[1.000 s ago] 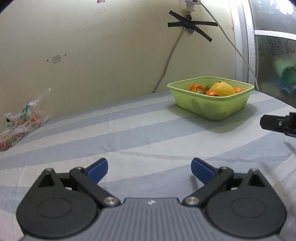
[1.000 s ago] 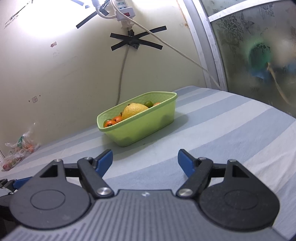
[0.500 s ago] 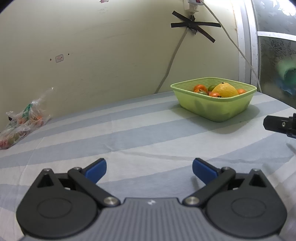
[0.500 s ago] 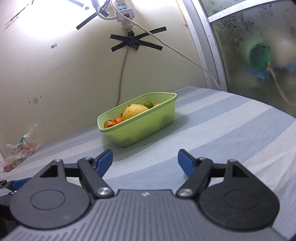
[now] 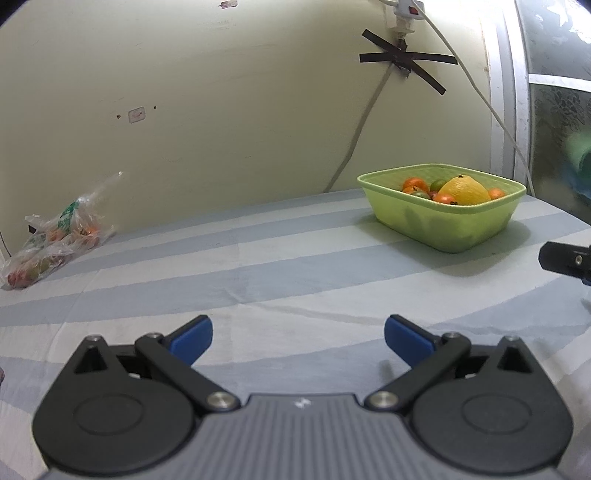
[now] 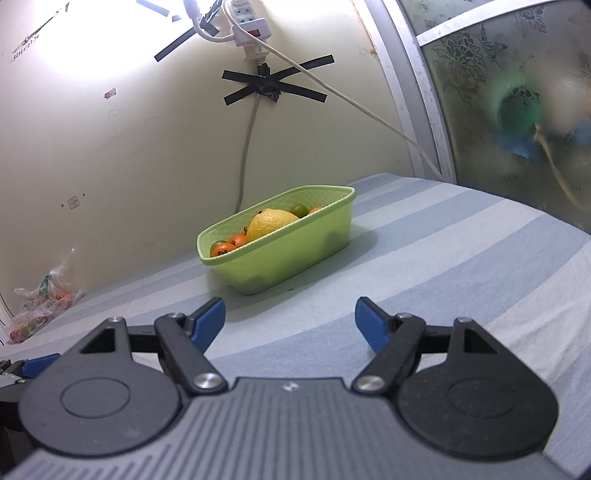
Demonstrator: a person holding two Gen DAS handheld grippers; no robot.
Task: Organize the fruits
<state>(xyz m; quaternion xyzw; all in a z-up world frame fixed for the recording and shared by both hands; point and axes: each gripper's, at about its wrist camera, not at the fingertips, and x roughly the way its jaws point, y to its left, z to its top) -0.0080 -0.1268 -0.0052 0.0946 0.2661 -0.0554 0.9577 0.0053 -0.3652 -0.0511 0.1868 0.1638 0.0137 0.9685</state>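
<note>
A light green basket [image 5: 447, 229] [image 6: 291, 254] stands on the striped cloth near the wall. It holds a big yellow fruit [image 5: 463, 190] [image 6: 271, 223], small orange fruits [image 5: 413, 183] [image 6: 236, 242] and a green one [image 5: 439, 183] [image 6: 299, 209]. A clear plastic bag [image 5: 55, 236] [image 6: 40, 302] with more fruit lies far left by the wall. My left gripper [image 5: 297, 338] is open and empty, well short of the basket. My right gripper [image 6: 290, 319] is open and empty too, with the basket just ahead of it. A fingertip of the right gripper [image 5: 565, 258] shows at the left wrist view's right edge.
The striped blue and white cloth [image 5: 258, 266] [image 6: 443, 258] covers the surface. A cable [image 6: 247, 147] taped with black strips runs down the wall behind the basket from a power strip [image 6: 247, 22]. A frosted glass pane [image 6: 517, 110] borders the right side.
The left wrist view has drifted a little left, so the basket sits further right in it. The right gripper holds nearly still. Both grippers stay open.
</note>
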